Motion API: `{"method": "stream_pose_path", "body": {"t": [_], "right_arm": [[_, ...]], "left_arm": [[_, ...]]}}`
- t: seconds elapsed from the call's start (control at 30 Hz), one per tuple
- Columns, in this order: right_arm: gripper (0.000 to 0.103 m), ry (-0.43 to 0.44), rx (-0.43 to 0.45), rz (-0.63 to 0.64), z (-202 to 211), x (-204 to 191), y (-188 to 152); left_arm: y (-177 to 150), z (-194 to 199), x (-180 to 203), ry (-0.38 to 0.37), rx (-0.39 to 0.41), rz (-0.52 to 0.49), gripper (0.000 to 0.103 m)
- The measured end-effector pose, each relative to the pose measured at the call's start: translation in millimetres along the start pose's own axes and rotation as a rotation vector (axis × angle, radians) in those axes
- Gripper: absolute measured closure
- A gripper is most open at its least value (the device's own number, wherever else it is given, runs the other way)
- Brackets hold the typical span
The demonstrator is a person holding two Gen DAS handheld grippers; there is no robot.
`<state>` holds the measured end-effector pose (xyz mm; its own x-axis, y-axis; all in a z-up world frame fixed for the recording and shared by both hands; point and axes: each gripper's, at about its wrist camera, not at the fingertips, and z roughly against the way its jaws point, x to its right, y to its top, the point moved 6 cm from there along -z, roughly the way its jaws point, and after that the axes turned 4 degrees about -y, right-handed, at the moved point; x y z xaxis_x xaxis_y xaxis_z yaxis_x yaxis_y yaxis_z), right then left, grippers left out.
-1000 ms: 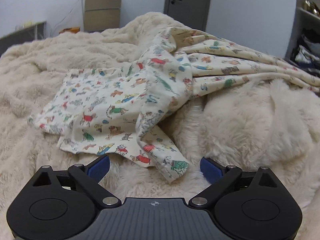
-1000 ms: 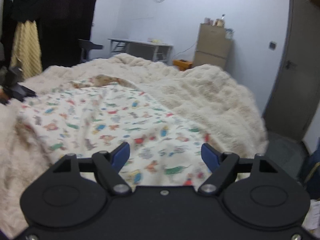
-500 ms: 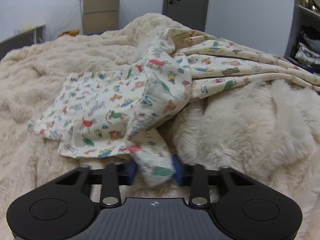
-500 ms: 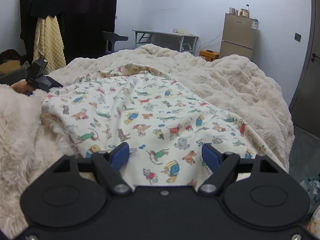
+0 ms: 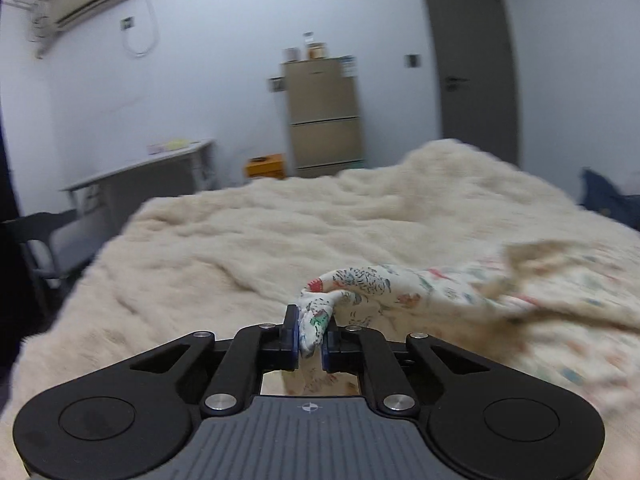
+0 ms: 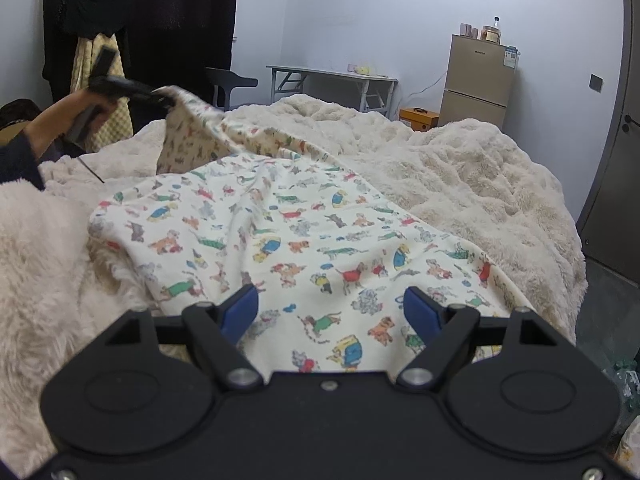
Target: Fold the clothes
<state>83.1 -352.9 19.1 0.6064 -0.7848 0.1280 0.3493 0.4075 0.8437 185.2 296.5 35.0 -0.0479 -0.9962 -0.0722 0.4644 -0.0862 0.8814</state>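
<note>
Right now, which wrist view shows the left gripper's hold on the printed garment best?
The left wrist view: the left gripper is closing on a bunched corner of the printed garment, close up. The right wrist view shows that gripper only far off, lifting the garment's edge, pads unseen.

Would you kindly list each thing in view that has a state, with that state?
Left gripper: closing, fingers pinching the printed garment's corner.
Right gripper: open, holding nothing.
Printed garment: partly spread on the fuzzy blanket, one corner lifted.
Door: shut.
Fridge: shut.
</note>
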Motion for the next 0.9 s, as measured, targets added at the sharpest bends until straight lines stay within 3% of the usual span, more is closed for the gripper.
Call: {"method": "stream_pose_path", "body": {"t": [0.1,0.33,0.4,0.5,0.57,0.67,0.73,0.9], "right_arm": [[0.025,-0.002,-0.001,-0.009,-2,1,2],[0.025,0.014,-0.002,-0.005,-7,-5,5],[0.025,0.018,-0.01,-0.008,-10,-6,3],[0.025,0.016,-0.014,-0.008,-11,-6,2],[0.025,0.011,-0.008,-0.008,-9,-5,2],[0.025,0.008,0.006,-0.013,-5,-3,5],[0.025,0.007,0.009,-0.014,-4,-3,7],[0.025,0.016,0.003,0.003,-8,-9,9]], "left_arm": [[5,-25,1,0.0,-0.047,-0.027,0.097],[17,-91,2,0.087,-0.177,-0.101,0.095],[5,-128,-1,0.201,-0.24,-0.084,0.076],[-15,-150,0,0.243,-0.292,-0.06,0.057],[-37,-156,4,0.163,-0.342,-0.024,0.056],[-53,-129,0,0.113,-0.309,-0.042,0.05],[-61,-103,3,0.084,-0.283,-0.148,0.041],[-84,-50,18,-0.05,-0.215,-0.409,0.04]]}}
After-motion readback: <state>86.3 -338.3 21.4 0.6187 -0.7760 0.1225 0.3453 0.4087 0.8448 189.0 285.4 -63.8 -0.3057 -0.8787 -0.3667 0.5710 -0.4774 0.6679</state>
